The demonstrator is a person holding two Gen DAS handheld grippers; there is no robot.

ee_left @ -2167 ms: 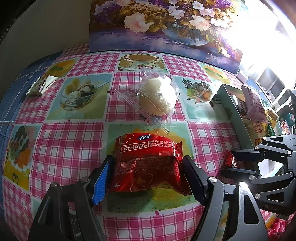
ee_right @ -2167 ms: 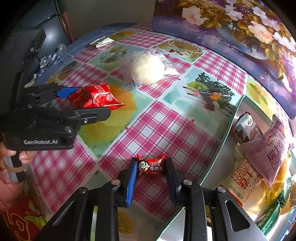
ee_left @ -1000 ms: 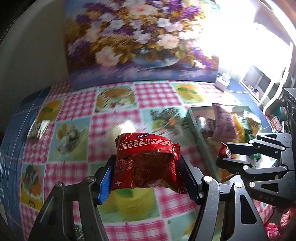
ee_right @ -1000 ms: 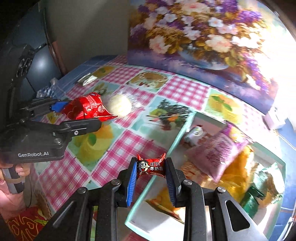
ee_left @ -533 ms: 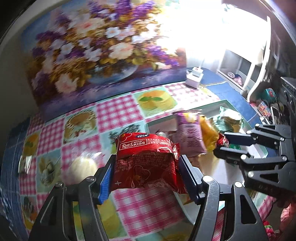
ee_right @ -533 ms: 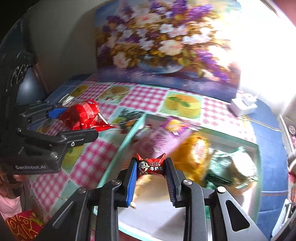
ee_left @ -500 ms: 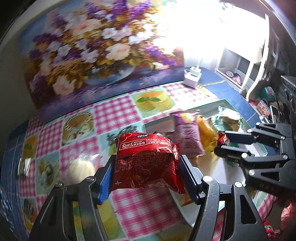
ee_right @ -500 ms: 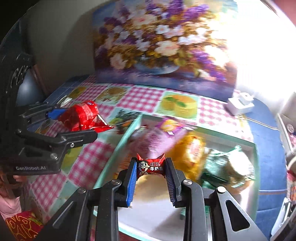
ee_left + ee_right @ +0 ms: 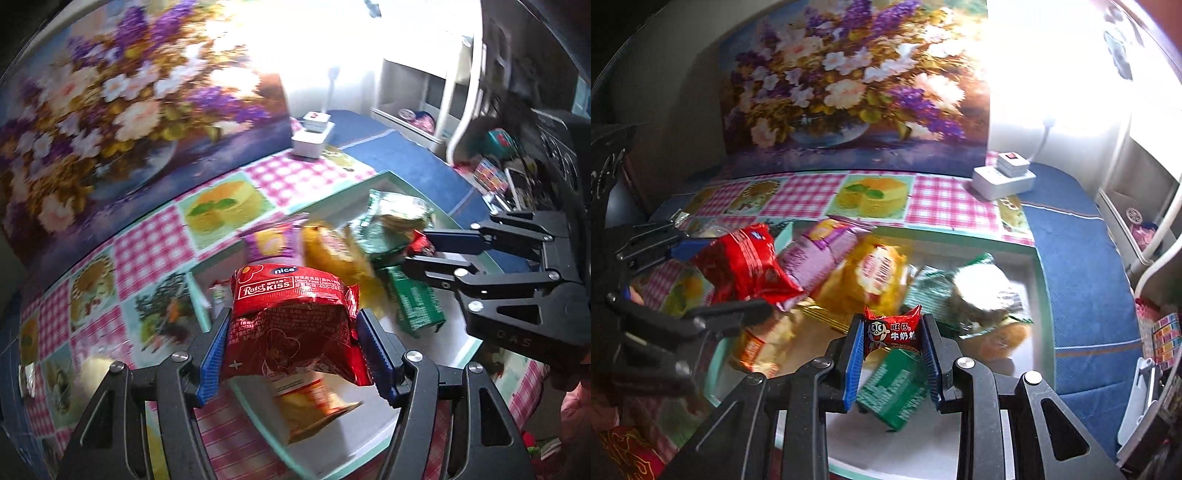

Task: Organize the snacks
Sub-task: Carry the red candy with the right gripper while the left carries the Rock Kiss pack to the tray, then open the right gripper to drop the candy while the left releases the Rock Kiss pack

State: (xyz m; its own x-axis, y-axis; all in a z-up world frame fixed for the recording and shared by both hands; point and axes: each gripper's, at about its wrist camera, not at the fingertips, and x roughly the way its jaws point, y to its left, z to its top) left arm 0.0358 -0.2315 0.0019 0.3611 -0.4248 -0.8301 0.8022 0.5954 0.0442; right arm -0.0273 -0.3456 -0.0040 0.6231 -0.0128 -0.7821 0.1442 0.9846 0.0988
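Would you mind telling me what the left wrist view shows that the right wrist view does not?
Only the left wrist view shows the Rater KISS label on the red packet in the left gripper. Only the right wrist view shows the cartoon face on the small red candy in the right gripper. Both show each gripper shut on its snack above the tray, the green box and the flower painting.
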